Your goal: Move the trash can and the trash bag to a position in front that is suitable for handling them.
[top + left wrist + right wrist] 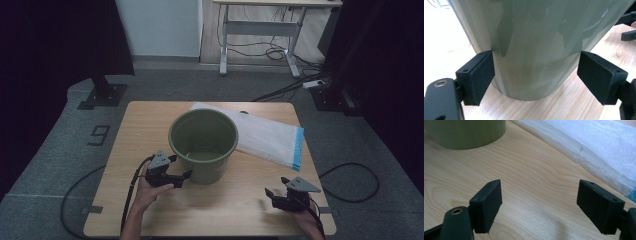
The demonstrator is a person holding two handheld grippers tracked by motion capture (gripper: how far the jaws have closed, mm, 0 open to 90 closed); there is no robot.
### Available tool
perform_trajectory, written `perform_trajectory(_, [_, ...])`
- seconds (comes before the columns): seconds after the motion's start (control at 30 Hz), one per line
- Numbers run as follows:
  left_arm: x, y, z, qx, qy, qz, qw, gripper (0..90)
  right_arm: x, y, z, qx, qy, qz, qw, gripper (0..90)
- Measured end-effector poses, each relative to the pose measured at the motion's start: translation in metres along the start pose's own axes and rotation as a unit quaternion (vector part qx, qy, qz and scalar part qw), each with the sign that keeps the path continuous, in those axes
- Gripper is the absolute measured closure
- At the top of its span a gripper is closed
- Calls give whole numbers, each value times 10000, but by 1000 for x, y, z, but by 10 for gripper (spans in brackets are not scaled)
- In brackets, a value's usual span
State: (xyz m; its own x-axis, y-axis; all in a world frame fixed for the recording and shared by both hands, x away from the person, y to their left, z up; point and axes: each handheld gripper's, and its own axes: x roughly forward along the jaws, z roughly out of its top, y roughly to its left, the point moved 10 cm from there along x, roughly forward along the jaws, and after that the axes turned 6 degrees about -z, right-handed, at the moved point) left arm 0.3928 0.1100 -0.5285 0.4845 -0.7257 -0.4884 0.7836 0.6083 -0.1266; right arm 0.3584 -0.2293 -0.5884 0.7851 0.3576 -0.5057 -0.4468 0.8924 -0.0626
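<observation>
High view: green plastic bucket (203, 145) upright mid-counter (150, 200), clear plastic bag (265, 135) flat behind it to right. Left gripper (181, 179) at bucket's near-left base; right gripper (274, 194) well apart, near right corner.

Left gripper view: jaws spread, flanking bucket (534, 47) wall low down; contact unclear.

Right gripper view: jaws spread above bare counter (531, 185); bucket (466, 132) upper left, bag (599, 147) upper right.

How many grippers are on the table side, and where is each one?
2. The left gripper is at the green bucket, its fingers apart around the bucket's base. The right gripper is open above bare wood, near the table's front right corner.
</observation>
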Motion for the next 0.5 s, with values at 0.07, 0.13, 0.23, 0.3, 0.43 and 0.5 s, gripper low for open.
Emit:
perform_trajectory(0.07, [-7,1,-1,30,5,165,9999,150,1,0,-2,-9,34,-13,10000,196])
perform_trajectory(0.13, [-16,2,-6,55,54,259,9996,150,1,-3,-3,19,55,-40,10000,195])
perform_trajectory(0.23, [-31,-2,-16,104,103,380,9992,147,0,-7,-4,83,55,-95,9999,195])
perform_trajectory(0.3, [-40,-4,-25,48,142,401,9991,146,0,-9,-5,108,47,-122,9999,195])
perform_trajectory(0.43, [-51,-3,-41,-18,266,512,9983,145,0,-8,-5,104,64,-131,9998,195])
perform_trajectory(0.5, [-57,0,-51,-71,338,621,9975,144,1,-6,-6,54,74,-133,9999,197])
